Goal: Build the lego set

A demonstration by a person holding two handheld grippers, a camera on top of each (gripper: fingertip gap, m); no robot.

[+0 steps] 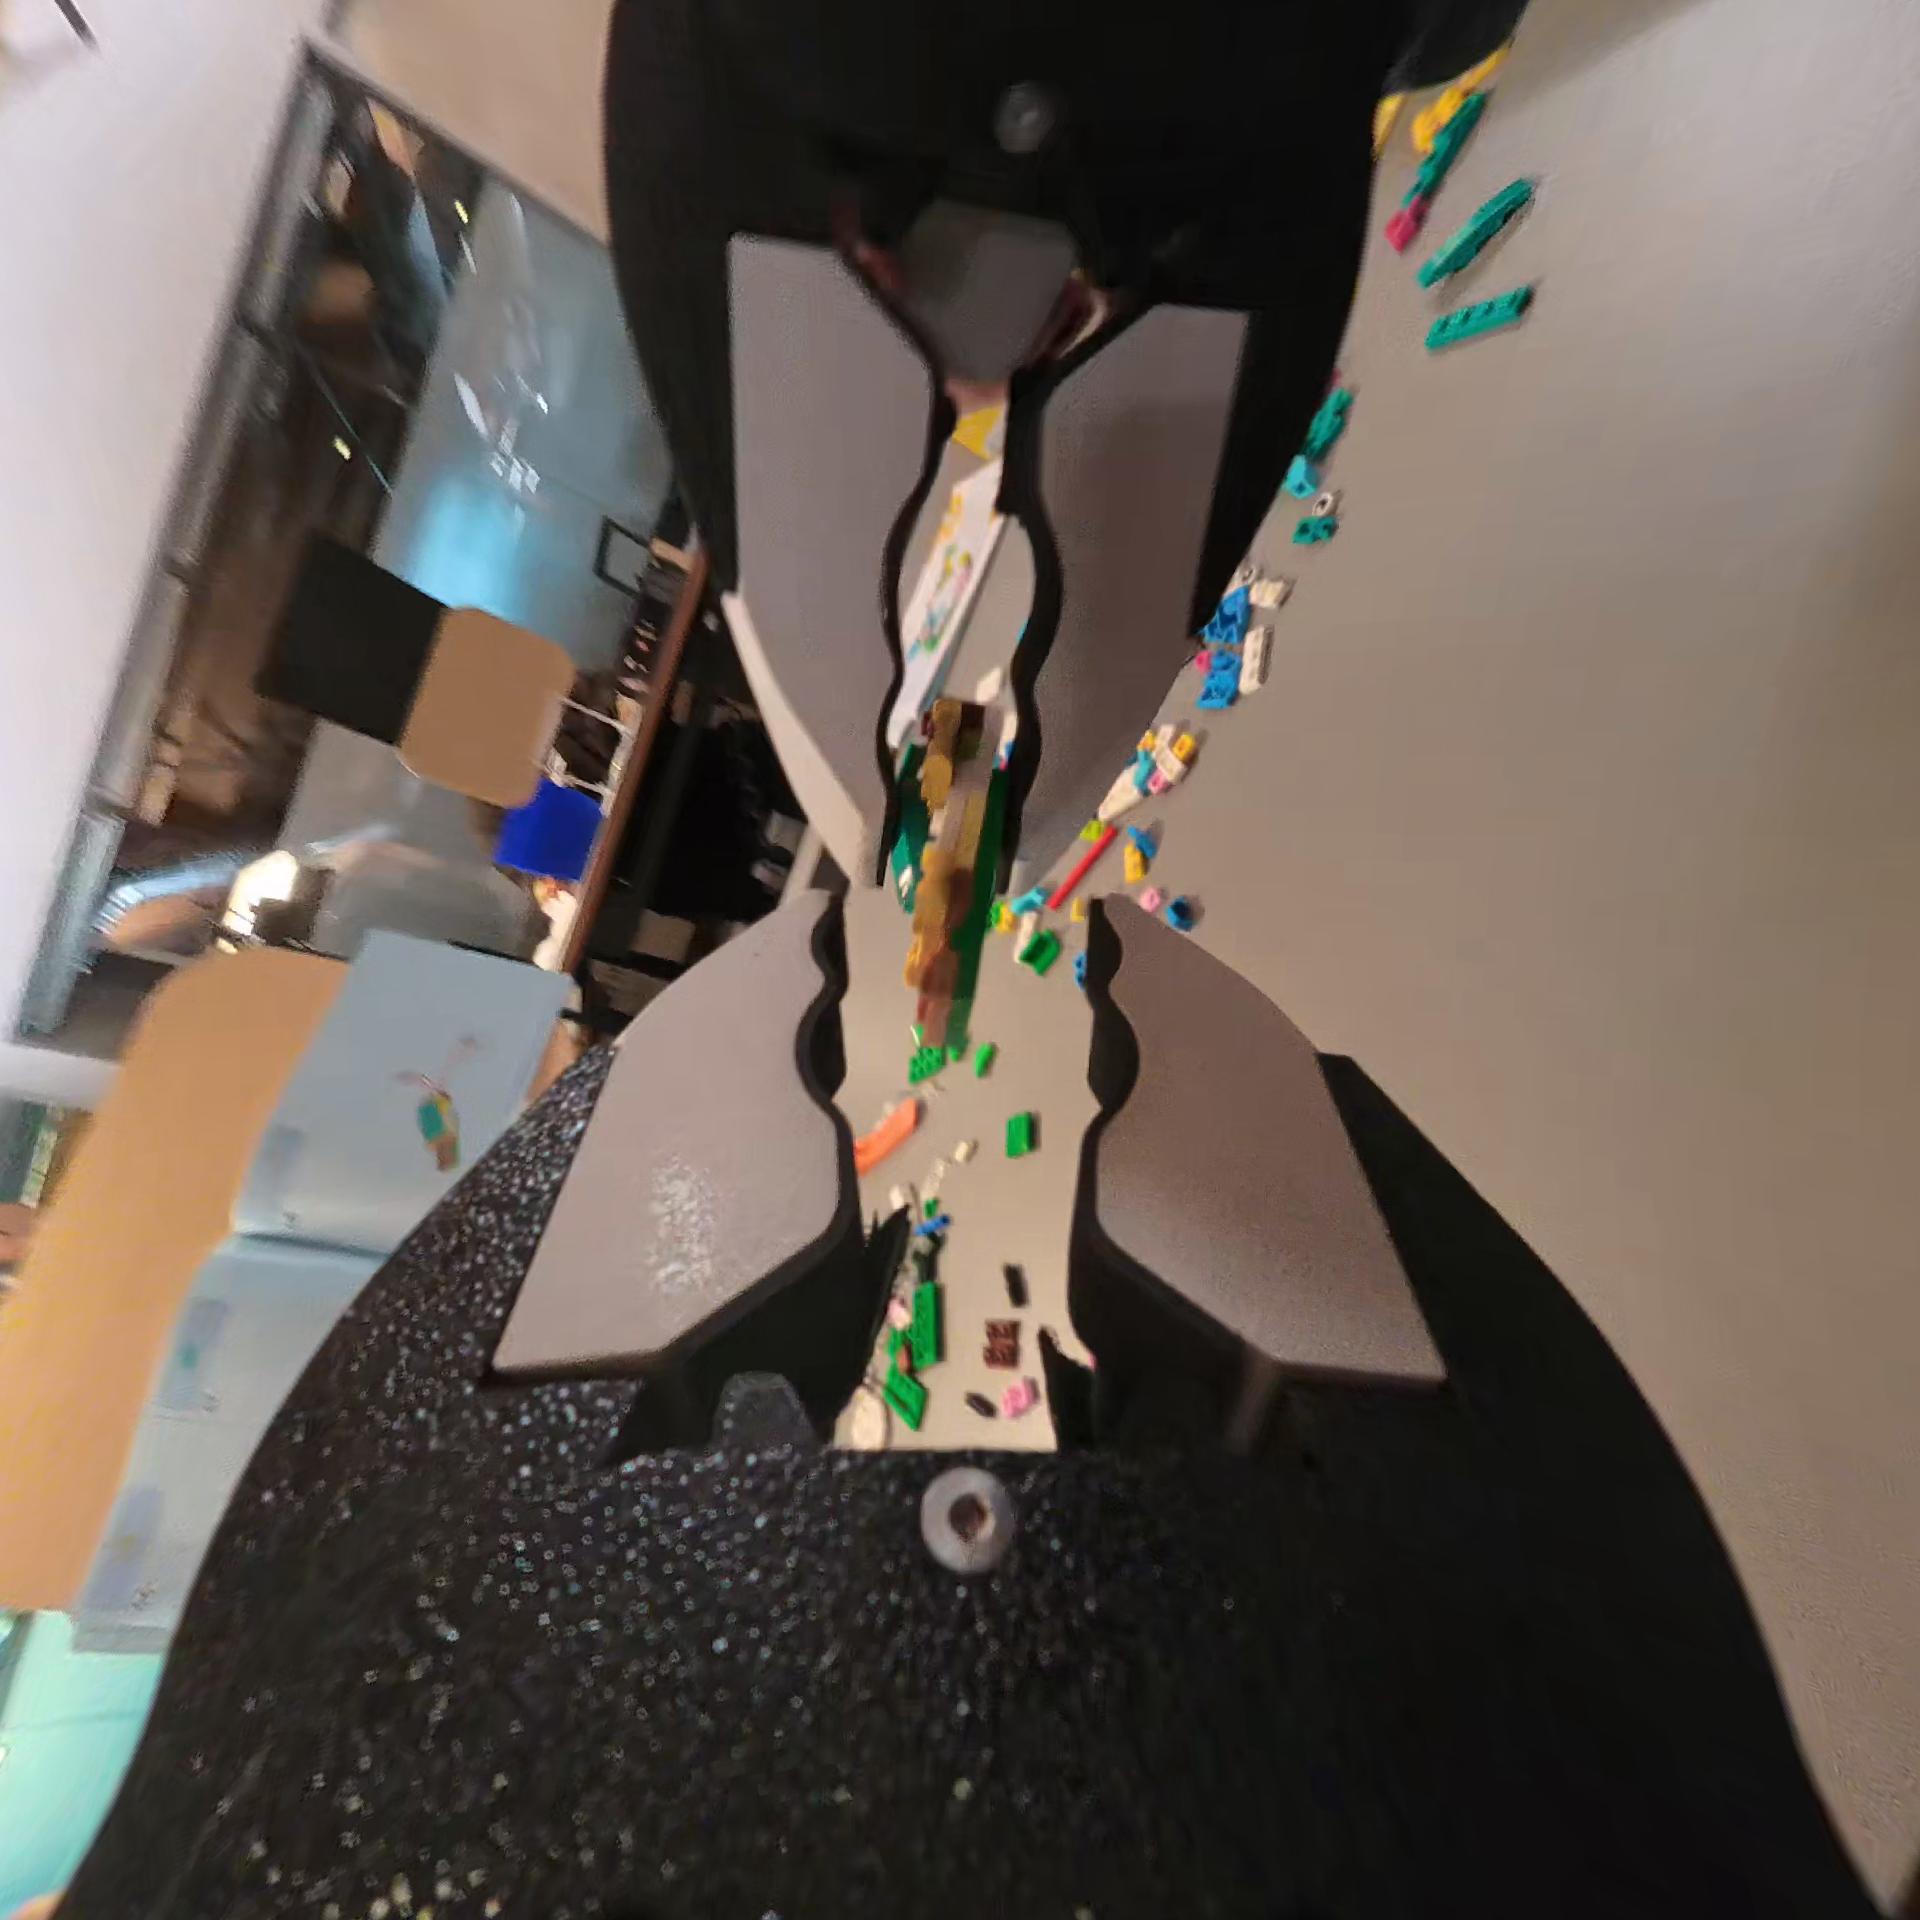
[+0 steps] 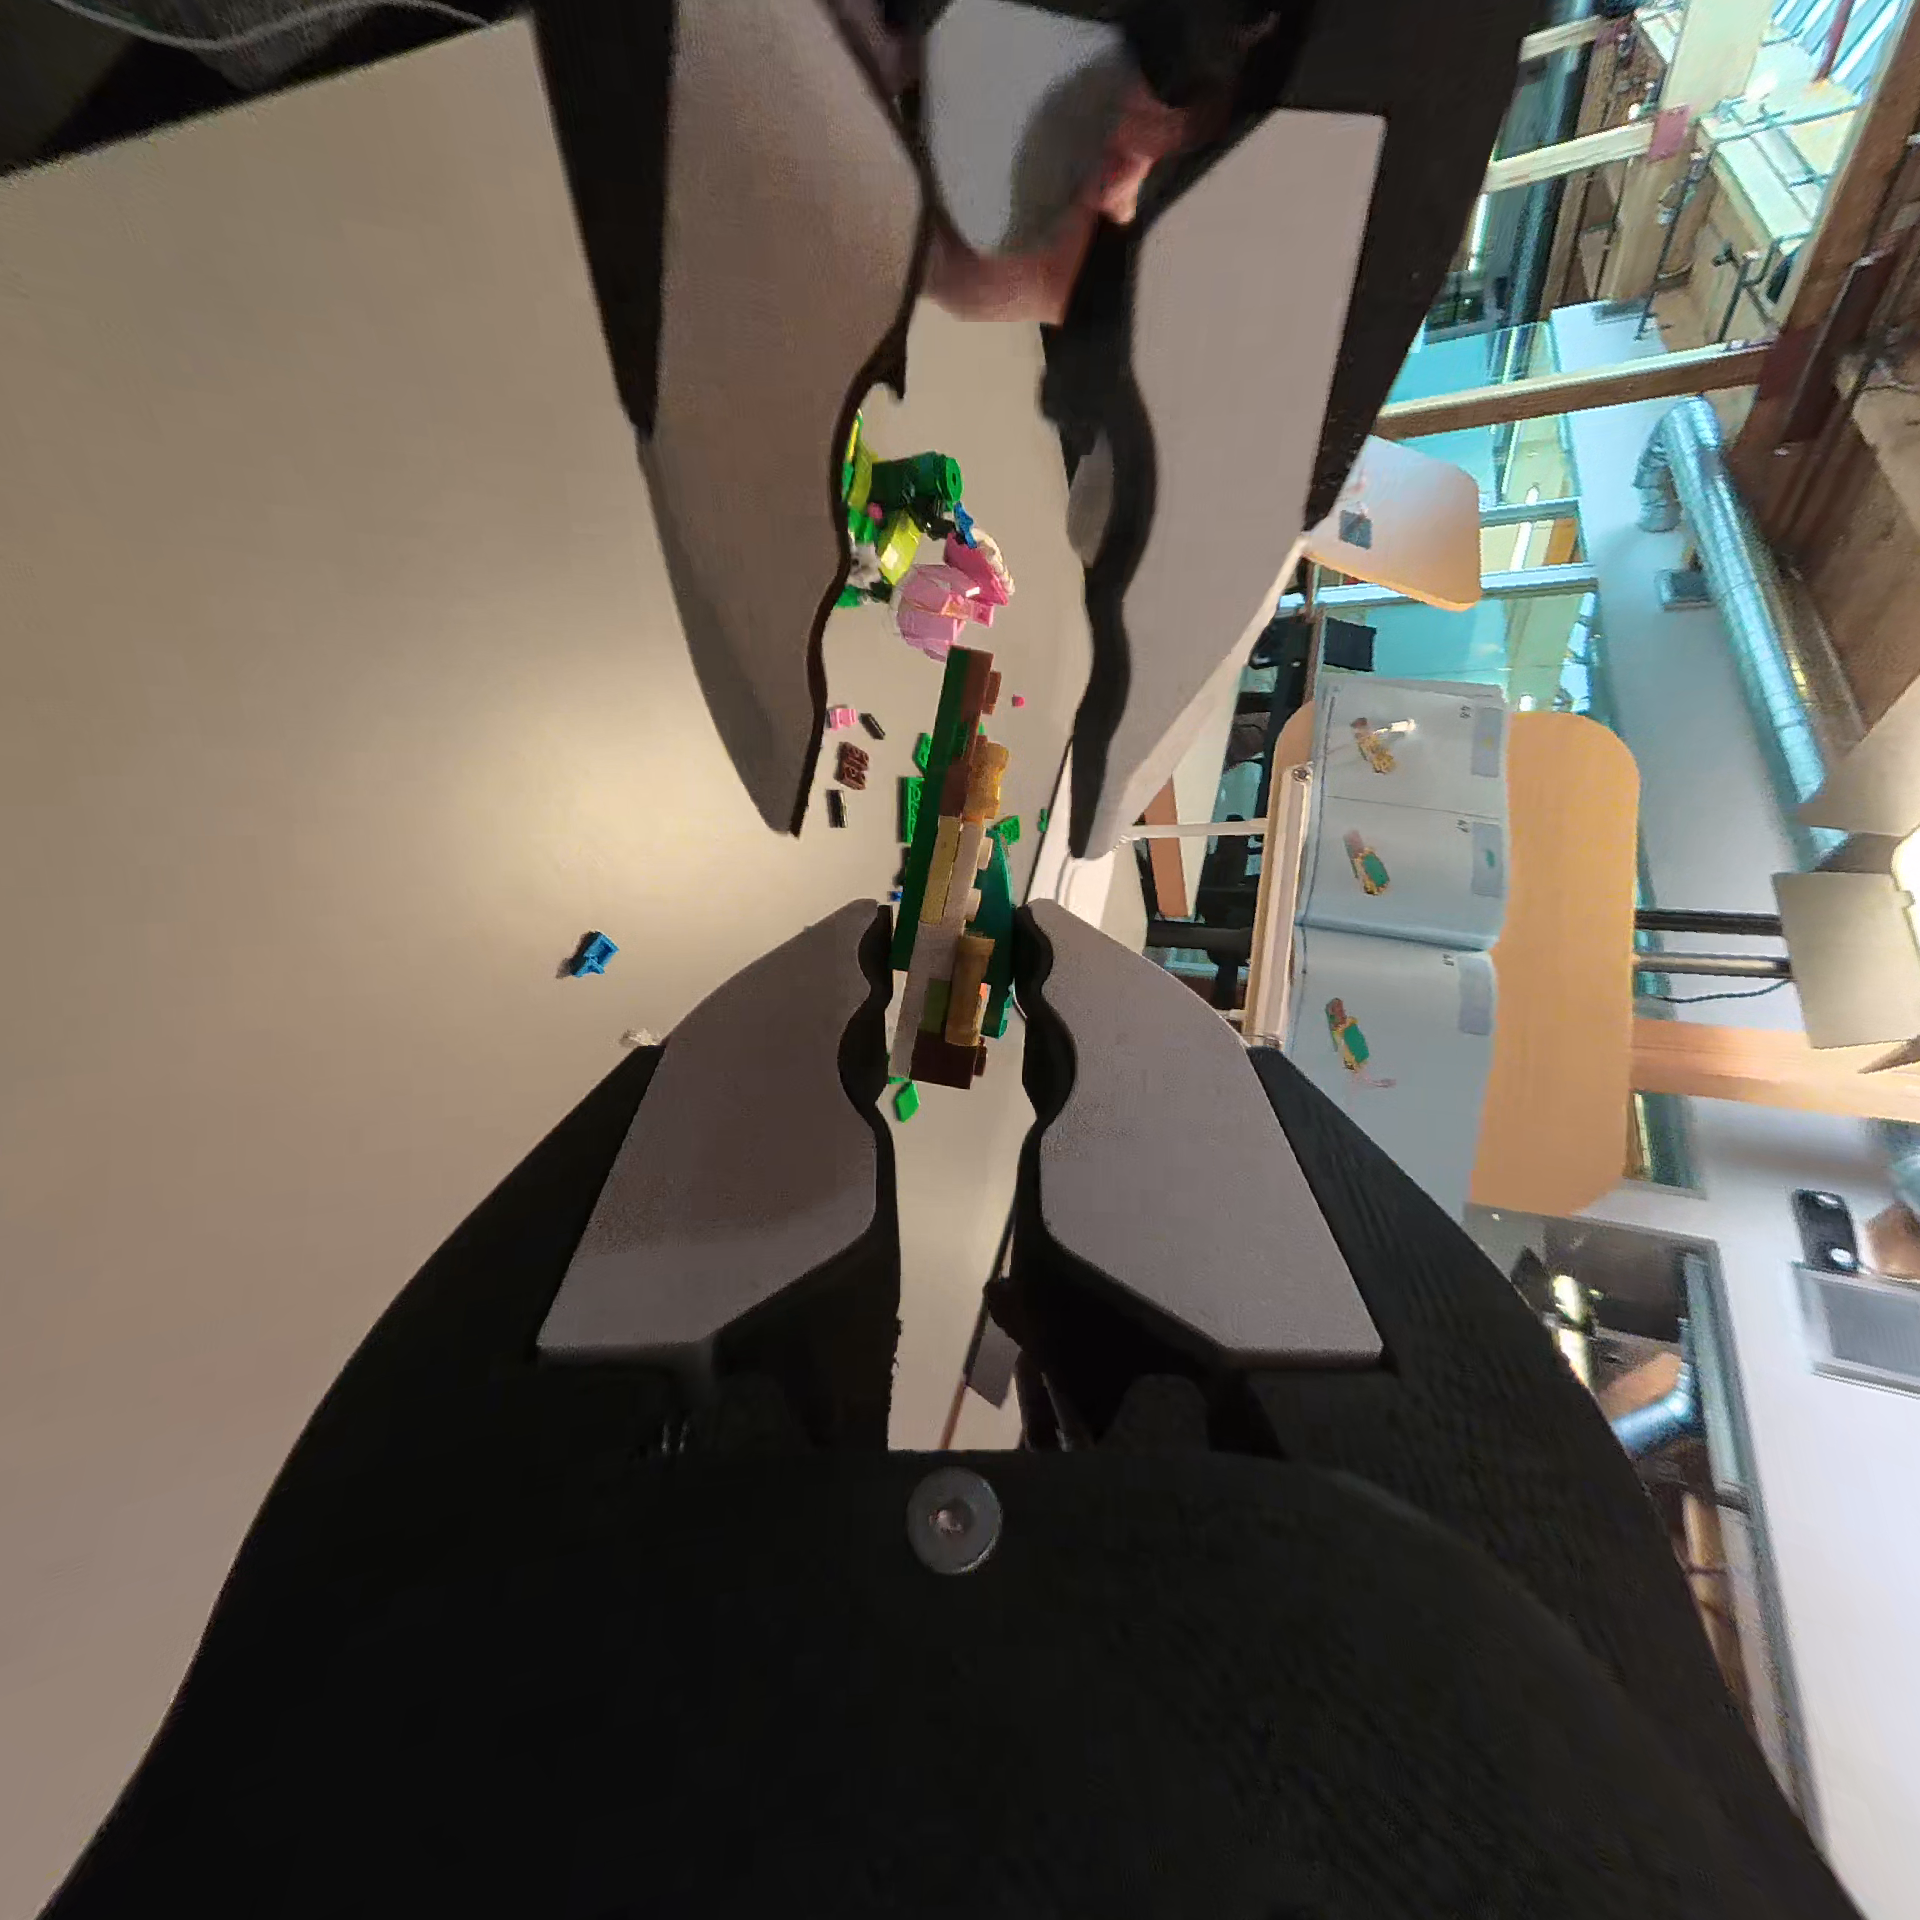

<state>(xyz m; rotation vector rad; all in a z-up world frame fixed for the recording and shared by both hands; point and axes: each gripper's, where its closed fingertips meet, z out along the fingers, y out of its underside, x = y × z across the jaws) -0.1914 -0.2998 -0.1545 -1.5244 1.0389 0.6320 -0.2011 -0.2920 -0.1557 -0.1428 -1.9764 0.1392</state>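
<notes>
Bricks in brown and yellow are stuck on a long green plate, and this model (image 2: 951, 831) is pinched at one end by the right tool (image 2: 951, 920). The model is seen from its thin edge. The left tool (image 1: 968, 909) is spread wide and nothing is squeezed by it. Its fingers (image 2: 748, 675) are placed on both sides of the model's far end, with a gap left on each side. Loose bricks (image 1: 1226, 644) are scattered on the pale bench (image 2: 312, 623). A pink and green pile (image 2: 935, 561) is seen just past the model, and one blue brick (image 2: 592, 954) is left well apart.
</notes>
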